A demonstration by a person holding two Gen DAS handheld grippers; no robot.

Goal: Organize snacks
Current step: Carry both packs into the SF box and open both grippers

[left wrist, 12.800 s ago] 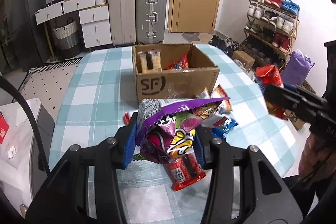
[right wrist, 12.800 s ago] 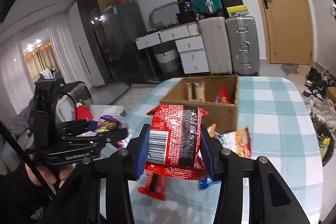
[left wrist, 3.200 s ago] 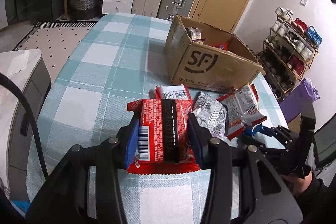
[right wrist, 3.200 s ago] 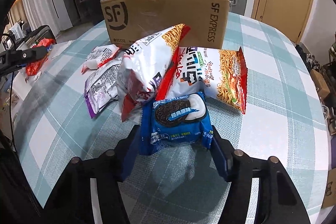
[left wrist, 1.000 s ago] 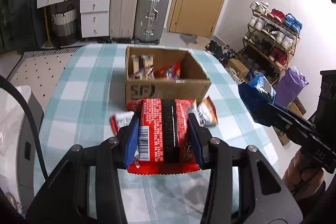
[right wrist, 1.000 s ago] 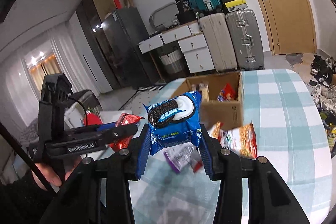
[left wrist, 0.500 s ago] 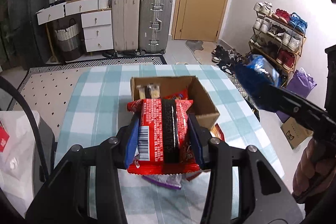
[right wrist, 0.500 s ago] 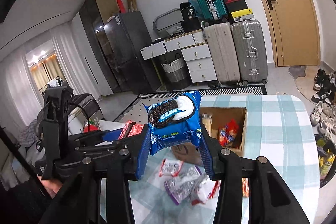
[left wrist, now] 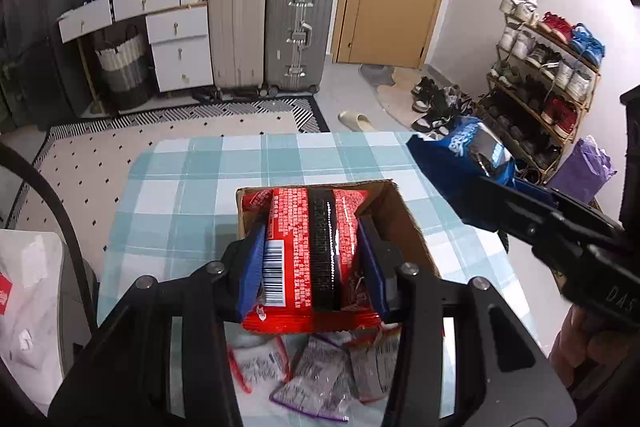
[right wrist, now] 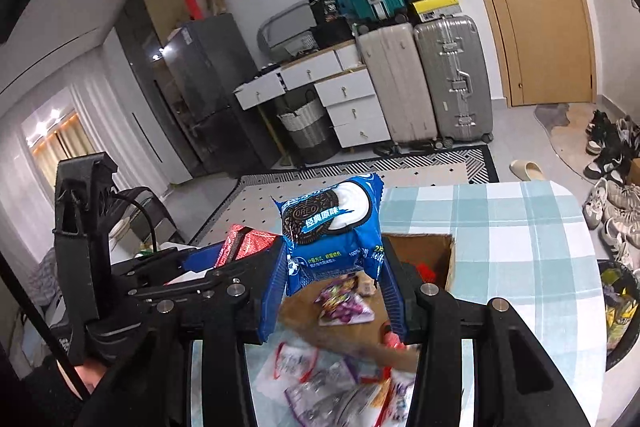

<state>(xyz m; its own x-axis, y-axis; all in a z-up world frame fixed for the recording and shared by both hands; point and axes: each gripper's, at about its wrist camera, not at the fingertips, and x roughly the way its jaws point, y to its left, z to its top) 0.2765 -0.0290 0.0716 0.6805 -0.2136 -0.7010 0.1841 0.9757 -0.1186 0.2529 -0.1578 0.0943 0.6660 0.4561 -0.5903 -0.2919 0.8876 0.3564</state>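
We noted the red snack packet (left wrist: pixel 310 251) clamped between the blue-padded fingers (left wrist: pixel 251 267) of the left gripper (left wrist: pixel 312 267). The fingers were narrowed onto its two long sides, the barcode edge against the left pad. The packet hung in the air above the open cardboard box (left wrist: pixel 404 223), covering most of the box opening in the left wrist view.

The blue Oreo packet (right wrist: pixel 332 227) was pinched by its lower half between the fingers (right wrist: pixel 394 291) of the right gripper (right wrist: pixel 334 291); its upper half stood free above the pads. It too was off the table, held over the box's near side. In the left wrist view the same packet (left wrist: pixel 464 155) showed at the tip of the right gripper, to the right of the box and higher than it.

The box sat on the table (left wrist: pixel 192 195) with its teal-and-white check cloth. Inside it we could make out a purple packet (right wrist: pixel 344 301) and something red; other contents were too small to tell.

Several loose packets (left wrist: pixel 308 375) lay on the table just in front of the box, blurred in both views.

A hand (left wrist: pixel 580 343) gripped the right gripper's handle.
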